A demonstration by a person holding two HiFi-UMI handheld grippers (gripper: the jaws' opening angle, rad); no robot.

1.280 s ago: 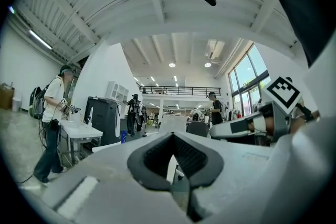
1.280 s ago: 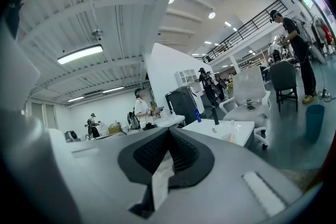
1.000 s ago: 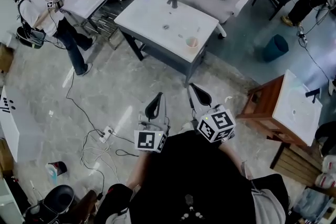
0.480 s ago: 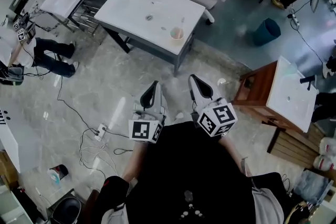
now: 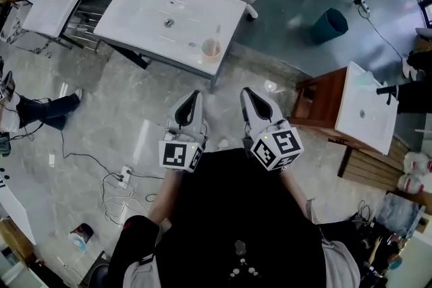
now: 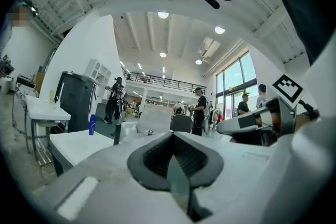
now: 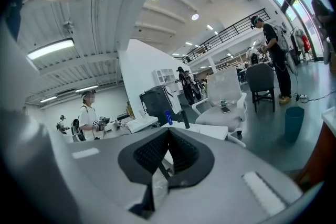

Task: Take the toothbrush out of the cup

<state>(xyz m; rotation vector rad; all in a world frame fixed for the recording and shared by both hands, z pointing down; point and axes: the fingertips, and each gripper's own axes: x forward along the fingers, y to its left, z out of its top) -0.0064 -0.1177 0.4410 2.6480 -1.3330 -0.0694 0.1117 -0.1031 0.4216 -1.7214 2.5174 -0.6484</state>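
Pale pink round cup [image 5: 211,48] with thin toothbrush [image 5: 218,32] on the glossy white sink-top table [image 5: 145,13], near right corner, left gripper [image 5: 193,99] and right gripper [image 5: 248,95] nearer, ribbed black pads pressed together, empty

Cup [image 5: 210,48] contents too small to tell.

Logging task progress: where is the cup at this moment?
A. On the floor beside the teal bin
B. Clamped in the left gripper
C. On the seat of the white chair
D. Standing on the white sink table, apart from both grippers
D: in the head view the cup stands near the front corner of the white sink table, while the left gripper and right gripper hang short of the table, shut and empty.
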